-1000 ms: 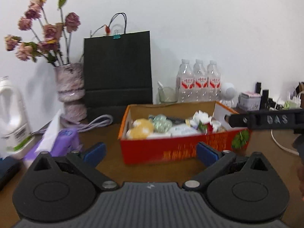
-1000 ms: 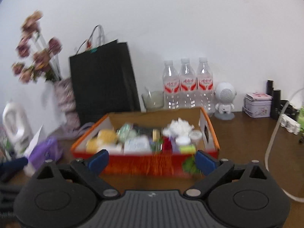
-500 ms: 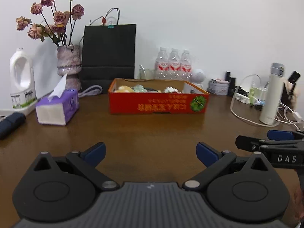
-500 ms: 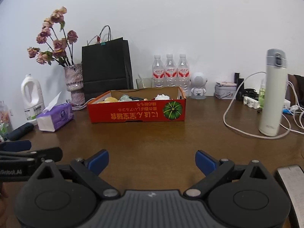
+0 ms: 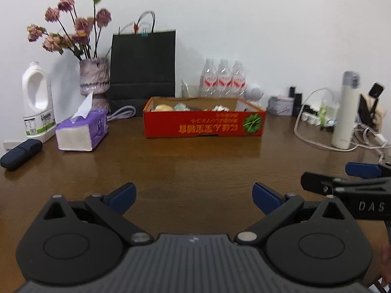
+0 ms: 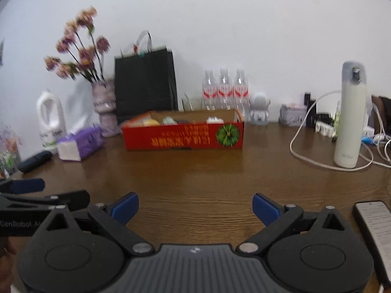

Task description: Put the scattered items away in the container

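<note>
Left gripper [image 5: 193, 199]: jaws spread wide with nothing between them, held low over the bare front of the desk [image 5: 195, 161]; its side also shows at the left edge of the right wrist view.
Right gripper [image 6: 195, 207]: jaws likewise wide apart and holding nothing, just beside the left gripper and level with it (its body, lettered DAS, shows at the right edge of the left wrist view).
Container: a red cardboard box [image 5: 204, 124] with orange print and a green pumpkin picture on its front wall, standing toward the back of the desk, well apart from both grippers.
Contents: small items [image 5: 185, 107] fill the box, among them something yellow, something pale green and something white; what each is cannot be made out.
Left of the box: a purple tissue pack [image 5: 81, 131], a white jug [image 5: 38, 102], a dark case [image 5: 20, 153] and a vase of dried roses [image 5: 94, 78].
Behind the box: a black paper bag [image 5: 143, 68] and three water bottles [image 5: 223, 79].
Right side: a white flask [image 6: 349, 117] standing upright amid white cables [image 6: 315, 161].
Near right corner: a remote control [image 6: 375, 229] lying flat on the desk beside the right gripper.
</note>
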### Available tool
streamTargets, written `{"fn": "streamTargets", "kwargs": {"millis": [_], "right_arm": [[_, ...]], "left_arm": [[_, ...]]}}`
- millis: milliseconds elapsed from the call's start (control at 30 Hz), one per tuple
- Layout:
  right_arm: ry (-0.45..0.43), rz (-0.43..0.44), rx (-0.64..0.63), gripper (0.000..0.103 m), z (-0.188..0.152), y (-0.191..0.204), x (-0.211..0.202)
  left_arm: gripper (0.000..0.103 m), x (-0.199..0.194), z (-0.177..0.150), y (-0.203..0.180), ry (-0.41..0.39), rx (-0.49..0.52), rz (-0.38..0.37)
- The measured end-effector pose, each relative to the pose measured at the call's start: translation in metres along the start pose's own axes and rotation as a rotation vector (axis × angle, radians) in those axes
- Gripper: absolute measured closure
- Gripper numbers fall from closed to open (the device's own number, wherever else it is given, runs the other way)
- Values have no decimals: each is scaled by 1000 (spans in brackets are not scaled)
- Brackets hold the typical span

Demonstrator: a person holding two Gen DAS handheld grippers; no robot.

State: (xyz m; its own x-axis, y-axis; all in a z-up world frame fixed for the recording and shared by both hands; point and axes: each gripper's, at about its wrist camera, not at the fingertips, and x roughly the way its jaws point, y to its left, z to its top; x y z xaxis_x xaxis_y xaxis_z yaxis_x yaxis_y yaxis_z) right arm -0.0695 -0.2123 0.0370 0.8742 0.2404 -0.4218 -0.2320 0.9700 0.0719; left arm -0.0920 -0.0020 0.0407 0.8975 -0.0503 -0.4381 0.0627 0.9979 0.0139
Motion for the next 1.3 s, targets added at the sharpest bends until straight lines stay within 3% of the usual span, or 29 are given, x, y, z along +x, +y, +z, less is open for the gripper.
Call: {"fn": "streamTargets", "kwargs": {"millis": [100,267,433,733,1300], "right_arm": [[85,-9,11,3,10,-6,40],[212,-31,-6,3,15,-4,91],[243,-36,-24,3,13,-1,109],[268,-42,-43,0,13,4,116],[267,-72,-25,0,15,4,119]], "left_arm": [[0,41,12,8,80,-2,61],[0,81,17,18,157,-31,19],[0,101,15,26,247,-67,12],[0,111,14,23,248,-34,67],[0,112,15,24,250,-41,61]]}}
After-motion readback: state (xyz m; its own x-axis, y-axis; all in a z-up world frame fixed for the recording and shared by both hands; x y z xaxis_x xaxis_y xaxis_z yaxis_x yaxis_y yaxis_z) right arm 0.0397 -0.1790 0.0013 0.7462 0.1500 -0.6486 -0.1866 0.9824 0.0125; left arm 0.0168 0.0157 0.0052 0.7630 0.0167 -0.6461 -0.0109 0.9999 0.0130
